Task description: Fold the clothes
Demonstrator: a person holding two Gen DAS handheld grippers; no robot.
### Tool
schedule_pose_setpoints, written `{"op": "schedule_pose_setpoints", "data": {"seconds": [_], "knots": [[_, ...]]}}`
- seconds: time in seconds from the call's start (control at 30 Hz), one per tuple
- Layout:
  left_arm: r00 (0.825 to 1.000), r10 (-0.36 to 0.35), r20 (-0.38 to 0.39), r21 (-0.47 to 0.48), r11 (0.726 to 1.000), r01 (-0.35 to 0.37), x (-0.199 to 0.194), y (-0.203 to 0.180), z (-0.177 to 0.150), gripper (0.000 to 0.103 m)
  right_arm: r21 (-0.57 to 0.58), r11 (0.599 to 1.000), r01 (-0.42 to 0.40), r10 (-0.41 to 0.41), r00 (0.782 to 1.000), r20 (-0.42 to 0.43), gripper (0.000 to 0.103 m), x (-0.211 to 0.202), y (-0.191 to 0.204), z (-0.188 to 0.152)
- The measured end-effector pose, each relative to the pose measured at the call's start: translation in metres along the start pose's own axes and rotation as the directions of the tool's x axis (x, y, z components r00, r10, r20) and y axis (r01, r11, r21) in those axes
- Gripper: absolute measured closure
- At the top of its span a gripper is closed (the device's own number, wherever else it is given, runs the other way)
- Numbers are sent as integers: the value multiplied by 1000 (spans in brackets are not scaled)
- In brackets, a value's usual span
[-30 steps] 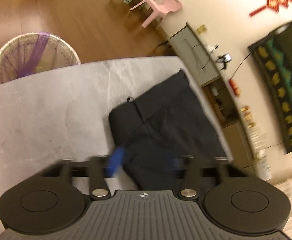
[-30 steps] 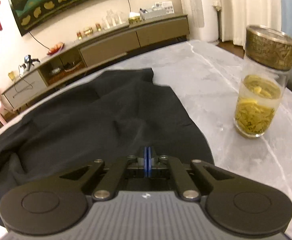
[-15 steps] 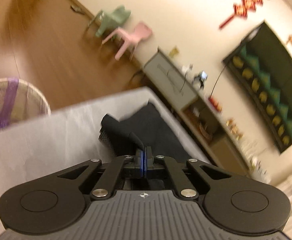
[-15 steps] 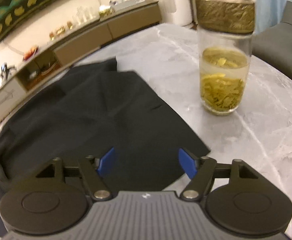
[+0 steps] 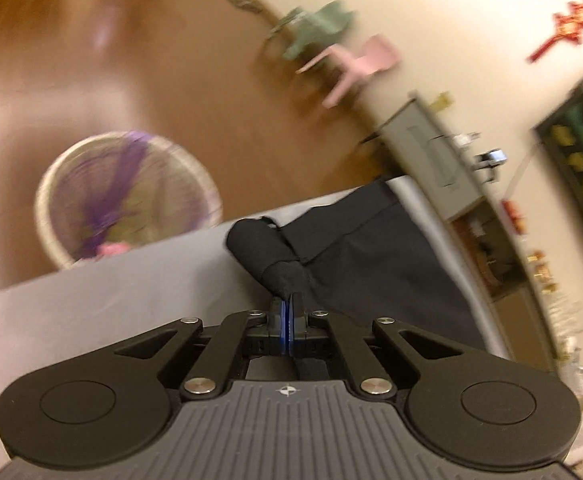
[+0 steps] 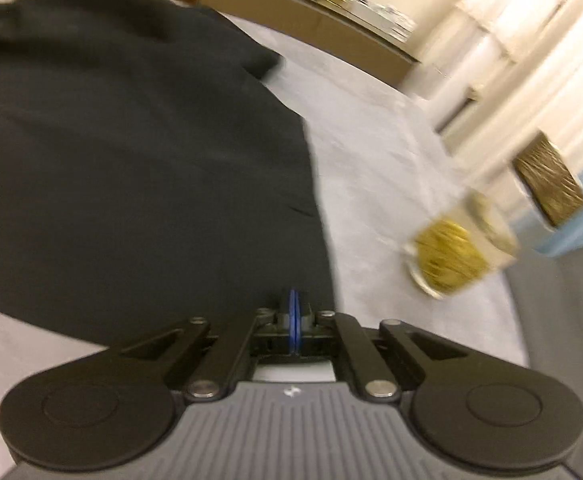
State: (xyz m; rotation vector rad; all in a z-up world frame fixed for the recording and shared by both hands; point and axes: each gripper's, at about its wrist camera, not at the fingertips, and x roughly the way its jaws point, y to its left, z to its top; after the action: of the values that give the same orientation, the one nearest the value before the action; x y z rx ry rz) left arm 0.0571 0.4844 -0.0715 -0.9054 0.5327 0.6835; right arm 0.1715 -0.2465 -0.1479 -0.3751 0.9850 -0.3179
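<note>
Motion-blurred: basket [image 5: 127, 200], chairs [image 5: 355, 60], jar [image 6: 463, 248]. Black garment [image 6: 131, 160] cut off by left edge of right wrist view.

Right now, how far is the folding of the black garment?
Early stage. Done: both tools have a grip. The left tool is shut on a bunched corner of the black garment; the right tool is shut at its edge near the tea jar. In hand: that corner rises off the grey table. Left: most cloth lies spread, with no neat fold visible.
</note>
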Motion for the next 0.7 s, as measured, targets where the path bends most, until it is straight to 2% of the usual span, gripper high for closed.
{"op": "schedule_pose_setpoints", "data": {"seconds": [0.03,0.07,0.13,0.2,0.27,0.3,0.33,0.4,0.47,0.6,0.63,0.7], "knots": [[1000,15,15,0,1000,-15,-5,0,0,102,31,999,9,-9,1000,5,98,-1,-5,2],[999,30,31,-1,1000,-30,-10,0,0,102,72,997,7,-10,999,36,92,-8,-10,5],[996,59,69,1,998,-60,-21,-2,0,98,160,987,-26,6,992,126,81,-27,-19,12],[984,70,166,35,996,-76,-42,-14,2,94,244,960,-139,87,973,212,57,-40,-24,21],[974,17,224,93,995,-38,-54,-28,0,94,279,928,-248,180,952,247,52,-39,-22,34],[976,-26,217,150,989,-7,-53,-39,-5,94,278,920,-277,213,947,238,52,-32,-17,43],[977,-65,201,206,978,23,-51,-50,-11,94,272,916,-294,235,945,229,52,-24,-13,53],[987,-117,114,311,947,76,-37,-73,-29,94,251,920,-301,246,942,228,52,-11,0,72],[991,-134,20,389,914,116,-21,-93,-49,94,226,923,-310,257,938,234,52,-2,14,93],[980,-164,-116,417,887,198,3,-115,-76,94,101,892,-441,397,870,293,51,-17,41,148],[976,-170,-137,418,883,212,6,-119,-80,94,68,897,-436,399,866,301,47,-18,47,163],[975,-151,-165,418,885,207,16,-120,-83,94,21,939,-344,322,895,309,29,-12,52,193]]}}
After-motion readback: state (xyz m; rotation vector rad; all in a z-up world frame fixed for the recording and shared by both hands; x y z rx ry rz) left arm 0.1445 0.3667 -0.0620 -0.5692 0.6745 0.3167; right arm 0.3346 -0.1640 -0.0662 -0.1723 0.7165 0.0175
